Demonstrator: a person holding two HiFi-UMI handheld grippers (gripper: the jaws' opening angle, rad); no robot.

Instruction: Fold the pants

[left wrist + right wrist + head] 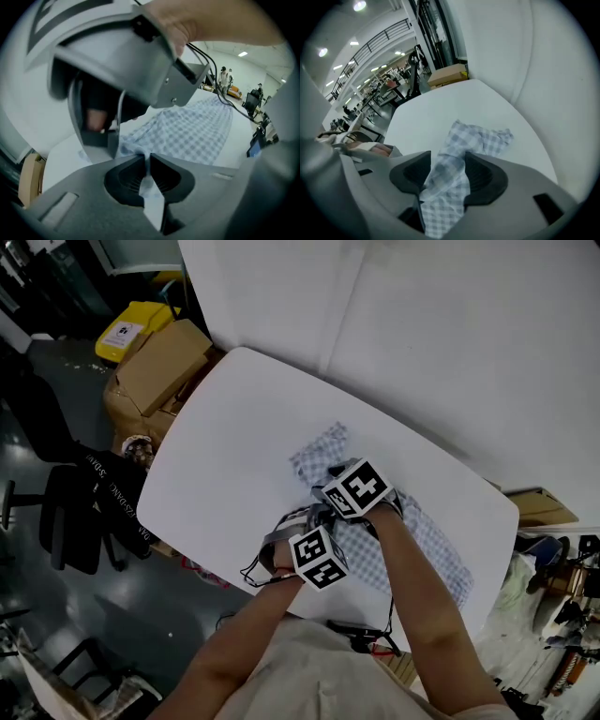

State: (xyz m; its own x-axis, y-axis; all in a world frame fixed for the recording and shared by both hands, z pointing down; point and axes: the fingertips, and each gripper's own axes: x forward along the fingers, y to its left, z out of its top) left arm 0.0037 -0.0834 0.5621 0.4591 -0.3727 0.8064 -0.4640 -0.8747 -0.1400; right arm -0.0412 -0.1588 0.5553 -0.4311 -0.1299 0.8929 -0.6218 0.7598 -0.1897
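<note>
The blue-and-white checked pants (427, 535) lie crumpled on the white table (234, 427), reaching from the middle to the near right corner. In the head view both grippers sit close together over the cloth's left end. My left gripper (146, 160) is shut on a thin fold of the pants (187, 131), which runs up between its pads. My right gripper (447, 164) stands open with a loose bunch of the pants (478, 138) lying in the gap. The right gripper's body fills the upper left gripper view. Both sets of fingertips are hidden under the marker cubes in the head view.
Cardboard boxes (159, 367) and a yellow bin (136, 324) stand off the table's far left corner. A black chair (80, 512) is at the left, another box (539, 502) at the right. A white wall panel (422, 324) rises behind the table.
</note>
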